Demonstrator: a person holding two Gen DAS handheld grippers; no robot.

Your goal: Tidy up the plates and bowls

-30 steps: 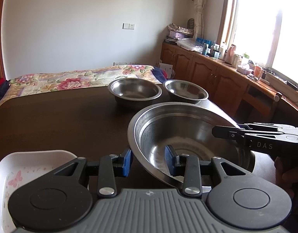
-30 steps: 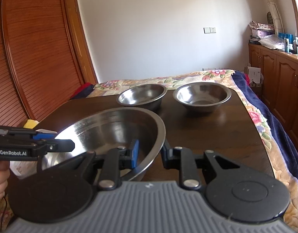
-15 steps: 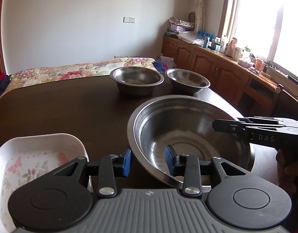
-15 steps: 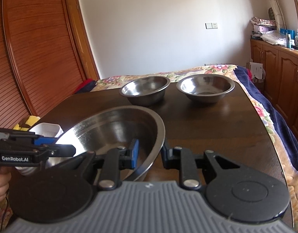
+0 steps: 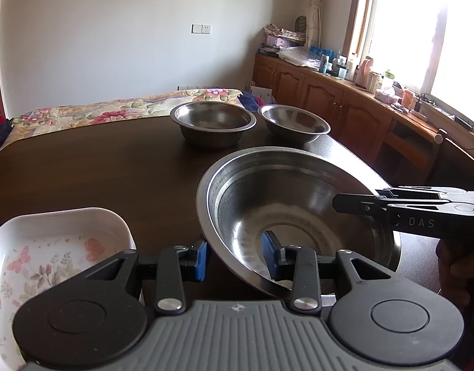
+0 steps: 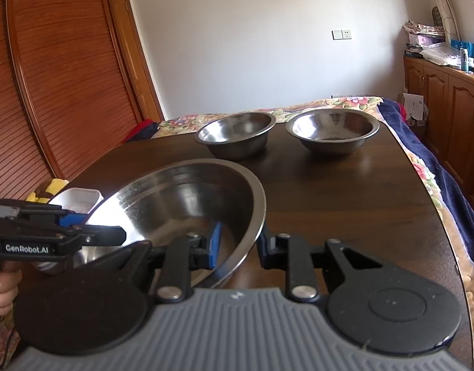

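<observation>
Two claws hold one large steel basin (image 5: 298, 213) from opposite sides above the dark wooden surface (image 5: 91, 167). At the far left of the left wrist view, a white rectangular dish (image 5: 51, 247) with butterflies and flowers printed inside sits on the surface near its front edge. Just right of it, the left claw (image 5: 235, 258) straddles the basin's left rim, one blue pad outside the wall and one inside, with a gap visible at the outer pad, so whether it truly pinches the rim cannot be told. The basin is tilted, its left rim higher. On the basin's right rim, the right claw (image 6: 238, 244) straddles the metal likewise, its left pad against the inner wall. Farther back stand two smaller steel bowls side by side, apart: a deeper left bowl (image 5: 213, 126) and a right bowl (image 5: 294, 126). Beyond lies a floral bedspread (image 5: 113, 108).
</observation>
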